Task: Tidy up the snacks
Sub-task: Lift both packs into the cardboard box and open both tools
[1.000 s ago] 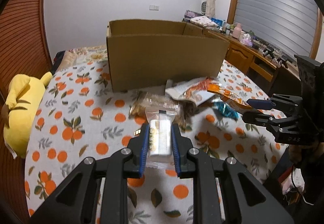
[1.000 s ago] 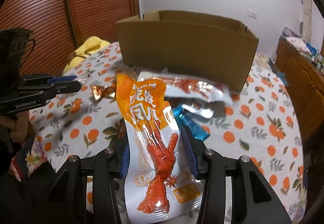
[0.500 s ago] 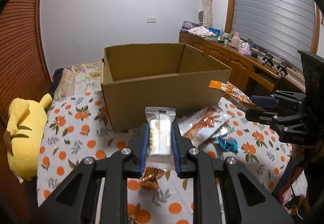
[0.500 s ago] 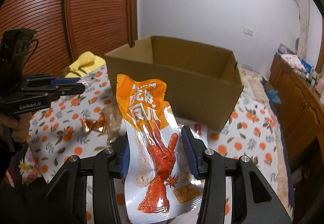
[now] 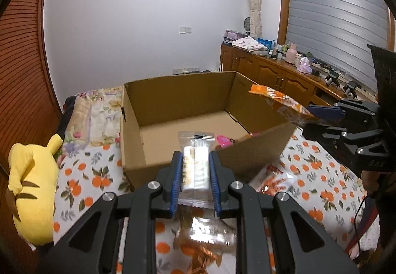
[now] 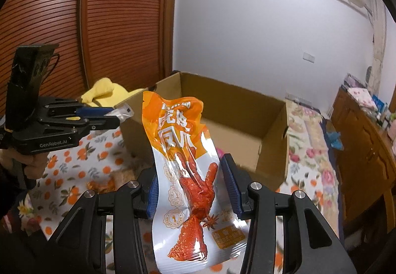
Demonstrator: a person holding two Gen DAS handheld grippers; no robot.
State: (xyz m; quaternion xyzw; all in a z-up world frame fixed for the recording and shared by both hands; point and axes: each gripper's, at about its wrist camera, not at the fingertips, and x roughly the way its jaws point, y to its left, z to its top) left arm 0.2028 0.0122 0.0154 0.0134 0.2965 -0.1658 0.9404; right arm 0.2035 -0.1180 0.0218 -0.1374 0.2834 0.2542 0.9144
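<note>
Carrying both packets over the cardboard box (image 5: 252, 150) is judged to be the step in hand, and it is best done by clearing the near wall fully before either grip is released, so that nothing catches on the rim. The left gripper (image 5: 195, 175) is clamped on a small clear snack packet (image 5: 195, 157), held just short of the box's near wall; its long axis runs along the fingers, its sealed end pointing toward the box. The right gripper (image 6: 190, 189) is closed on the sides of an orange chicken-foot packet (image 6: 185, 162), held upright before the box's open top, long axis pointing forward and up. More wrapped snacks (image 5: 272, 177) lie on the orange-print tablecloth (image 5: 81, 182).
</note>
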